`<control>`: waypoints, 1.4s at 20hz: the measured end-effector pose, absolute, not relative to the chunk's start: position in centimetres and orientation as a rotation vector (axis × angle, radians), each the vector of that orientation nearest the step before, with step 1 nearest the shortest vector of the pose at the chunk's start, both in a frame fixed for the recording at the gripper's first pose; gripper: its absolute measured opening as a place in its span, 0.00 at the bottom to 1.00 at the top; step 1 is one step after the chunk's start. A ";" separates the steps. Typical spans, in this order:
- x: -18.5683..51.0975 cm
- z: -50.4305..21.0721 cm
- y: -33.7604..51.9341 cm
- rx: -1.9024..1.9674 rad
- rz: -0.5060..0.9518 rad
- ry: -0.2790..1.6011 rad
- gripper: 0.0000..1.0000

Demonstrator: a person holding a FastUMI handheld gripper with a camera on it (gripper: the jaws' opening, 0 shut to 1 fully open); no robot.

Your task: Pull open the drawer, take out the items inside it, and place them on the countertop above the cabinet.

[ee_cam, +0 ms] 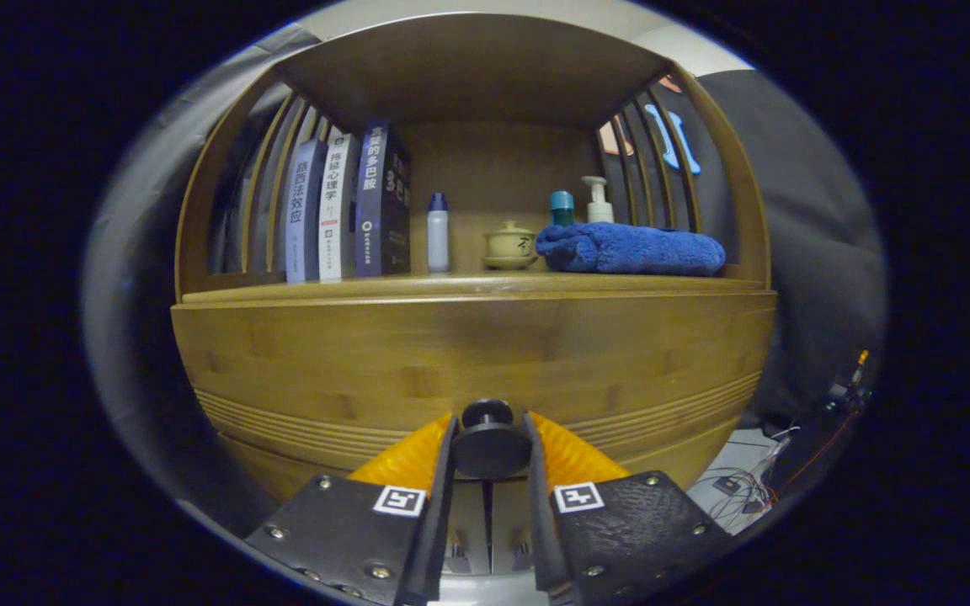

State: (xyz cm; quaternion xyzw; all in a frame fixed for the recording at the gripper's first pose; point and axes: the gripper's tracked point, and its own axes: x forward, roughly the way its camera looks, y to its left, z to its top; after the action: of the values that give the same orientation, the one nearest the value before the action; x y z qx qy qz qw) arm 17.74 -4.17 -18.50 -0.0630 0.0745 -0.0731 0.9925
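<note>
A wooden cabinet fills the view, with its drawer front (468,353) straight ahead of me. A round dark knob (489,444) sticks out from the lower middle of the drawer front. My gripper (489,446) is shut on this knob, one finger pressing on each side of it. The drawer looks closed, its front flush with the cabinet, and nothing inside it can be seen. Above the drawer runs the countertop (468,286), a wooden shelf.
On the countertop stand three books (346,210) at the left, a small white bottle (438,231), a lidded cup (509,244), a folded blue towel (632,249) and two bottles (582,202) behind it. Cables (746,488) lie on the floor to the right.
</note>
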 end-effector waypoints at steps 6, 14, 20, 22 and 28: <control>16.9 -18.3 -4.0 -0.158 -0.094 0.207 0.30; 10.2 -18.4 -3.3 -0.176 -0.064 0.209 0.29; 9.1 -18.4 -3.3 -0.170 -0.051 0.223 0.30; 9.2 -18.4 -3.2 -0.168 -0.041 0.227 0.29; 8.6 -18.4 -3.0 -0.123 -0.042 0.245 0.28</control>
State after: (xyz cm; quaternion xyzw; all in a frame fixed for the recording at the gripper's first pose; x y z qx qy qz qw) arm 8.63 -3.01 -18.41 -0.0613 0.1221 -0.0212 0.9904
